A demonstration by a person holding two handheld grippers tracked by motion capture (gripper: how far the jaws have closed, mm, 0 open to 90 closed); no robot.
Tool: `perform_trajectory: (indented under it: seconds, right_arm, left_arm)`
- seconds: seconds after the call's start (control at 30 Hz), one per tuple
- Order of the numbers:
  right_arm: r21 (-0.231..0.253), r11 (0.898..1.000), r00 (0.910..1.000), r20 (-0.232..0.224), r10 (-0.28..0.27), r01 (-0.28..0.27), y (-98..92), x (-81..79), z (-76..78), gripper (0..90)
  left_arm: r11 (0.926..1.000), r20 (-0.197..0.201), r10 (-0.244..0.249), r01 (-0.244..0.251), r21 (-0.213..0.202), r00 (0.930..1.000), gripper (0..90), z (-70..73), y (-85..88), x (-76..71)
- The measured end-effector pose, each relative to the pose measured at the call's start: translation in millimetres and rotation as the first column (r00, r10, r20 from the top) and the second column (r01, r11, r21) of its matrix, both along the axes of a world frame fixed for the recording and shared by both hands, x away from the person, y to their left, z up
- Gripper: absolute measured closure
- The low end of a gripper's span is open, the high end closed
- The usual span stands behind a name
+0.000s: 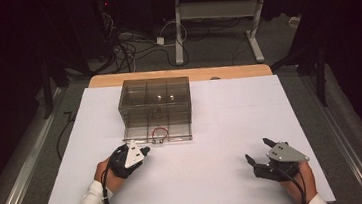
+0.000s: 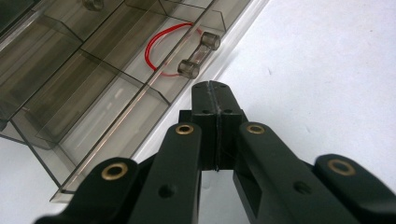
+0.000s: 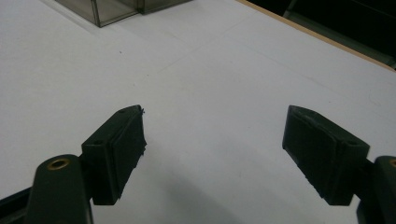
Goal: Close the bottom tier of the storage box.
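Observation:
A smoky clear plastic drawer box (image 1: 155,102) stands at the back middle of the white table, its bottom drawer (image 1: 158,134) pulled out toward me. In that drawer (image 2: 70,116) lies a red rubber band (image 2: 161,49), behind the clear bar handle (image 2: 200,55) on the drawer front. My left gripper (image 1: 146,149) (image 2: 215,91) sits just in front of the handle, jaws pressed together with nothing between them. My right gripper (image 1: 258,151) (image 3: 212,149) rests at the front right of the table, jaws wide apart and empty.
The white sheet (image 1: 212,129) covers most of the wooden table (image 1: 176,75). The drawer has several divided compartments (image 2: 107,42). Beyond the table are a desk frame (image 1: 216,18) and loose cables (image 1: 128,49) on the floor.

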State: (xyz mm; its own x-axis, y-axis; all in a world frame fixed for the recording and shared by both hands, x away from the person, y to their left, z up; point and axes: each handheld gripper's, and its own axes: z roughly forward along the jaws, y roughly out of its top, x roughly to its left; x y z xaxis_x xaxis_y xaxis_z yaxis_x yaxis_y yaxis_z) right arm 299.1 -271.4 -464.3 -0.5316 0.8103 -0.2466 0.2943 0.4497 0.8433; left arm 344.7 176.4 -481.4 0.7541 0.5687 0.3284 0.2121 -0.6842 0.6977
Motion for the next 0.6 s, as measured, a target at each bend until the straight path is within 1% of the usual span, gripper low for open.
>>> perform_trajectory:
  seconds: [0.07, 0.17, 0.23, 0.33, 0.43, 0.5, 0.6]
  right_arm:
    - [-0.005, 1.000, 1.0000, -0.003, 0.002, -0.002, 0.5, 0.5, -0.6, 22.3]
    - [-0.001, 1.000, 1.0000, -0.007, -0.002, 0.002, 0.9, 1.9, -0.8, 22.3]
    - [-0.007, 1.000, 1.0000, -0.003, 0.006, -0.006, 1.7, 2.4, -1.1, 22.3]
    - [-0.012, 1.000, 0.9999, -0.006, 0.008, -0.008, 2.2, 1.5, -1.7, 22.3]
    - [-0.009, 1.000, 1.0000, 0.000, 0.008, -0.008, 2.9, -0.1, -0.9, 22.3]
    - [-0.021, 1.000, 0.9999, -0.001, 0.014, -0.014, 3.1, -1.6, -1.6, 22.3]
    - [-0.019, 1.000, 0.9999, 0.002, 0.012, -0.012, 3.2, -2.4, -1.0, 22.3]
  left_arm:
    - [1.0000, -0.003, -0.002, 0.002, 0.005, 1.0000, 87.2, -0.5, -0.3, 1.2]
    - [0.9997, -0.006, -0.002, 0.002, 0.023, 1.0000, 87.3, -2.1, -2.3, 3.0]
    - [0.9995, -0.008, -0.003, 0.004, 0.032, 1.0000, 87.3, -2.6, -2.9, 3.6]
    - [0.9992, -0.006, 0.005, -0.005, 0.039, 1.0000, 87.3, -3.3, -3.3, 4.5]
    - [0.9981, 0.001, 0.003, -0.003, 0.062, 1.0000, 87.3, -3.7, -4.4, 6.2]
    - [0.9981, 0.005, 0.006, -0.006, 0.062, 1.0000, 87.3, -3.6, -5.2, 8.0]
    - [0.9974, 0.009, 0.011, -0.011, 0.071, 0.9999, 87.3, -4.4, -6.3, 11.6]
